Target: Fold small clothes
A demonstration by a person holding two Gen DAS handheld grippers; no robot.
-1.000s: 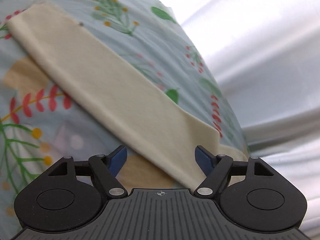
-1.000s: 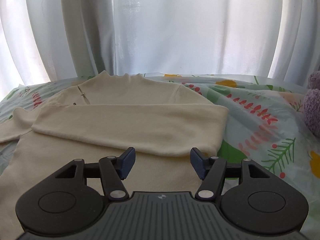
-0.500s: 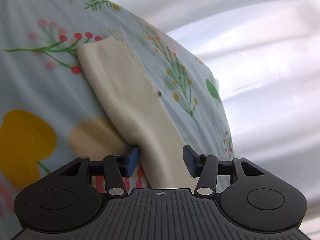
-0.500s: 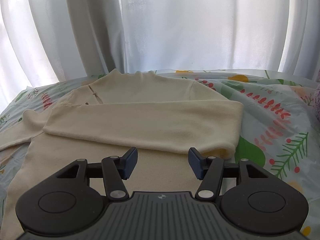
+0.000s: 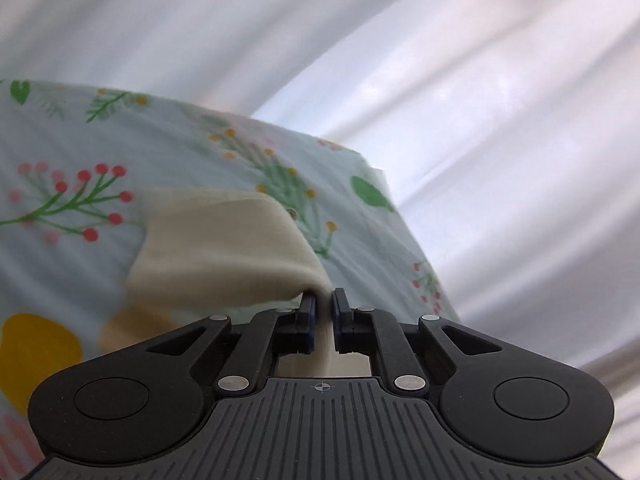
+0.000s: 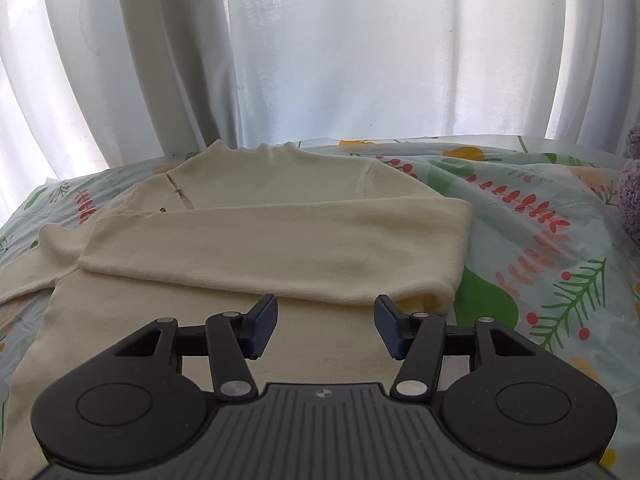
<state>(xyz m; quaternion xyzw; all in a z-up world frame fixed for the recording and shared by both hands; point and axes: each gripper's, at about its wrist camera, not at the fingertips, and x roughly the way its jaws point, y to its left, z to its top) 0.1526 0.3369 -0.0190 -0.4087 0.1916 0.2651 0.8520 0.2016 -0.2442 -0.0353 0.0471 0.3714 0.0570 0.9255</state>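
Note:
A cream long-sleeved sweater (image 6: pixel 256 184) lies flat on the floral sheet (image 6: pixel 532 248), neck toward the curtain. One sleeve (image 6: pixel 280 248) is folded across its chest. My right gripper (image 6: pixel 326 320) is open and empty, hovering over the sweater's lower body just below that folded sleeve. In the left wrist view, my left gripper (image 5: pixel 323 308) is shut on the other cream sleeve (image 5: pixel 216 252), pinching its edge and lifting it so the cloth bends up off the sheet (image 5: pixel 80 152).
White curtains (image 6: pixel 320 48) hang right behind the bed's far edge. A purple fuzzy object (image 6: pixel 631 188) sits at the right edge of the right wrist view. The sheet's far corner (image 5: pixel 372 168) drops off toward the curtain (image 5: pixel 500 120).
My left gripper slid along the sleeve toward its end, closed on it and raised it. My right gripper drew back slightly and stayed open.

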